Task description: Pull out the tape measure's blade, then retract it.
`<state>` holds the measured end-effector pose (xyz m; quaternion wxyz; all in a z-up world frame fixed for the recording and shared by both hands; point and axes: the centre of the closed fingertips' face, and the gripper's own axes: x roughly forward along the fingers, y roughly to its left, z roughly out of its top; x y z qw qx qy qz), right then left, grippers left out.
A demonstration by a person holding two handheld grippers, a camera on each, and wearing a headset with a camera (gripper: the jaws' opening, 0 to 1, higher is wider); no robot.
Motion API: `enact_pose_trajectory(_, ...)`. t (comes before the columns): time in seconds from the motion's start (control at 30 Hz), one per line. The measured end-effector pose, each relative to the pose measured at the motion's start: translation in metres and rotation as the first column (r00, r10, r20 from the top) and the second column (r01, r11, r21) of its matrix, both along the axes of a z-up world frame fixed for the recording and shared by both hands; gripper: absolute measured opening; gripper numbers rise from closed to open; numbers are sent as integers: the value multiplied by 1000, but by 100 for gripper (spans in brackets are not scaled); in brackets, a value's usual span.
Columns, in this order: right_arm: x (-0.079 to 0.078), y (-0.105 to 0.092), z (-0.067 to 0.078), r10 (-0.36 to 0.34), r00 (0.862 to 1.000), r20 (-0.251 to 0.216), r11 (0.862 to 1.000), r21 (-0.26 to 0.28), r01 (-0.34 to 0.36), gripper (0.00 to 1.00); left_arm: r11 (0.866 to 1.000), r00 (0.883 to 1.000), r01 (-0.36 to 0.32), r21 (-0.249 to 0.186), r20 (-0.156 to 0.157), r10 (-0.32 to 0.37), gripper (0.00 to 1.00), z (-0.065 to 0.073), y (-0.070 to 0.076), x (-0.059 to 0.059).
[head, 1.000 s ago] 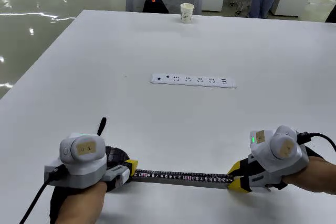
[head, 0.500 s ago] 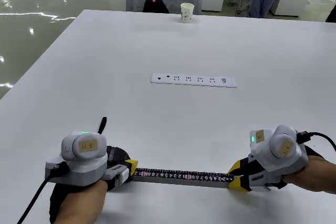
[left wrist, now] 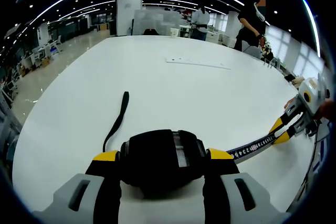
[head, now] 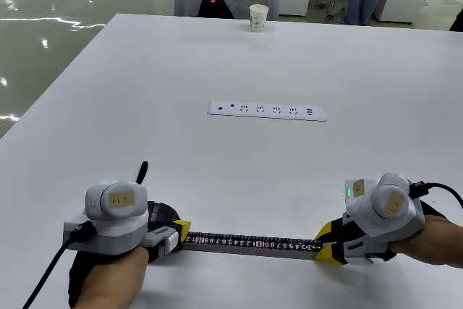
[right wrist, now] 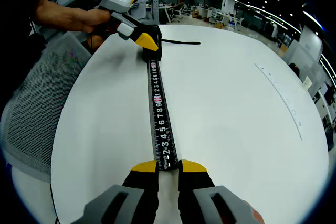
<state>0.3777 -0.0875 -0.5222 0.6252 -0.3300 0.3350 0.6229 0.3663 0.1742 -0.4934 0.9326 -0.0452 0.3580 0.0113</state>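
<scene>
White bench [head: 217,56] carries one tape measure [left wrist: 160,153] at its near edge, clamped in the left tongs [head: 179,233] so it cannot slide. The right tongs [right wrist: 168,167] pinch the end of its one blade [head: 249,242], stretched flat to the right between the two. Farther off lie one power strip [head: 266,111] and one paper cup [head: 258,17]; retracting looks like the step left.

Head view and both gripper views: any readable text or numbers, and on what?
"2 3 4 5 6 7 8 9": white digits on the black blade of the tape measure.
Tan sticker on left gripper: handwriting blurred.
Tan sticker on right gripper: blurred.
Paper cup: print too small.
Power strip: nothing legible.
</scene>
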Motion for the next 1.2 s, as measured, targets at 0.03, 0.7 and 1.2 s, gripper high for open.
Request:
enact_pose_trajectory(0.03, 0, 0, 0, 0, 1000, 0, 1000, 0, 0, 10, 1000, 1000, 0, 1, 1, 0, 58, 0, 0, 0)
enact_pose_trajectory(0.7, -1, 4, 0, 3, 1000, 0, 1000, 1, -3, 10, 1000, 1000, 14, -15, -9, -14, 58, -1, 0, -1)
enact_pose_trajectory(1.2, 0, 6, 0, 2, 1000, 0, 1000, 3, -2, 10, 1000, 1000, 16, -22, -13, -16, 58, -1, 1, -1)
